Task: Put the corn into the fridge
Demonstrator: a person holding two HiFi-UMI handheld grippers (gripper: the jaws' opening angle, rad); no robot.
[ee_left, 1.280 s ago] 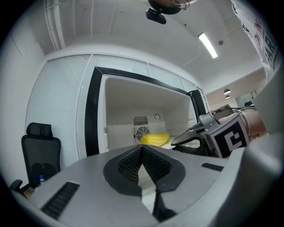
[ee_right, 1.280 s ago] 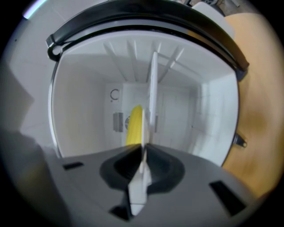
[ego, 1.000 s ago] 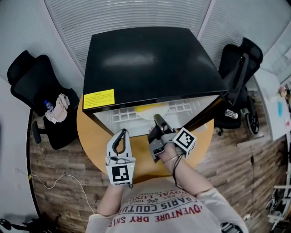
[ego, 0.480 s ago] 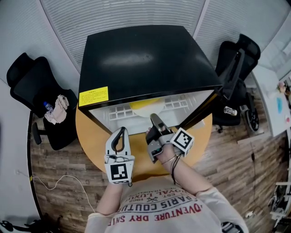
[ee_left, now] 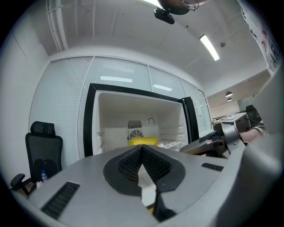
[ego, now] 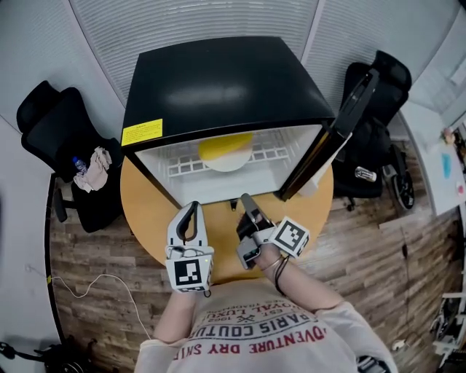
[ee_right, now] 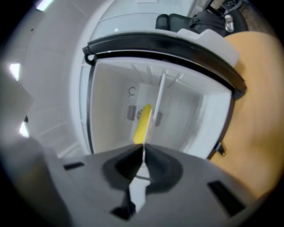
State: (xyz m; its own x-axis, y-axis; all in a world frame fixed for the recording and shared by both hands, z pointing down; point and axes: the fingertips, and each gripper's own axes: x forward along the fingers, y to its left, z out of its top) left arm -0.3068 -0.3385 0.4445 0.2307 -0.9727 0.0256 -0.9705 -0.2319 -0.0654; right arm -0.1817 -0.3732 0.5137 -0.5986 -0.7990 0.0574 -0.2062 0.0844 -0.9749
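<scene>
Corn: the corn (ego: 226, 148) lies inside the fridge (ego: 218, 87), at 12 o'clock from your grippers, on the white wire shelf (ego: 273, 154). It seems to sit on a pale plate, though the view is too coarse to be sure. The placing step reads as done.
Left gripper: your left gripper (ego: 191, 210) has its jaws pressed together with nothing between them. You hold it low before the opening, clear of the cabinet.
Right gripper: your right gripper (ego: 246, 198) also has its jaws together and empty, and it points straight at the corn. It is nearer the door side, so it is probably the one to push the door.
Door: the fridge door (ego: 328, 138) stands open at 2 o'clock, so closing it is likely what remains.
Surface: a round wooden table (ego: 145, 211) bears the fridge, and its bare rim shows at 9 o'clock.
Room: a wood-plank floor (ego: 95, 248); a black chair (ego: 51, 131) at 10 o'clock holding a bottle (ego: 79, 169) and a cloth (ego: 96, 164); a second chair (ego: 382, 80) at 2 o'clock; a ribbed pale wall (ego: 204, 22) at 12 o'clock.
</scene>
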